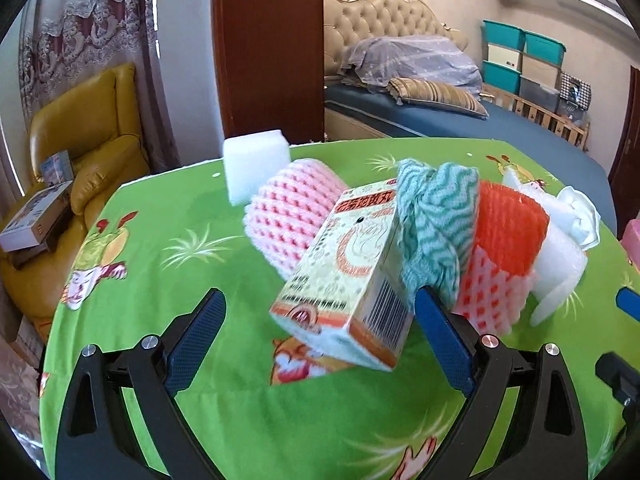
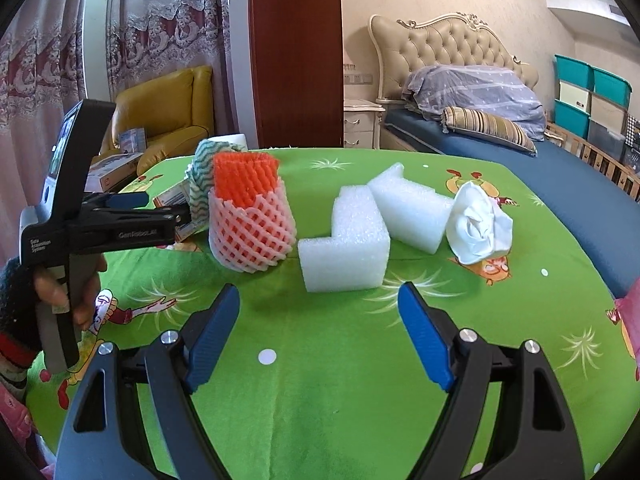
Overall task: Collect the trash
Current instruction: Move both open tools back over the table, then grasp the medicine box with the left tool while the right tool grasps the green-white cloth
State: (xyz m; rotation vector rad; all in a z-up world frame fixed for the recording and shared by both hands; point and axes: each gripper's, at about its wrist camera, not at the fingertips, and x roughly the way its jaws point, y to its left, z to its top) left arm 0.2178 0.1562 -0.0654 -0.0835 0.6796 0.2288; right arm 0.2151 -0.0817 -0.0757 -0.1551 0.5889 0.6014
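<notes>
Left wrist view shows a tilted printed carton (image 1: 352, 276) between the spread left gripper (image 1: 320, 312) fingers, while right wrist view alone reveals white foam blocks (image 2: 346, 246) ahead of the parted right gripper (image 2: 320, 308).

Printed carton (image 1: 352, 276) tilted – beside teal cloth (image 1: 436, 228), foam nets (pink, orange).

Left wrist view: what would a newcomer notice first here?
The printed box, tilted between the open left gripper's blue fingers. Behind it, on the green tablecloth, crowd a pink foam net, a teal cloth and an orange net.
</notes>
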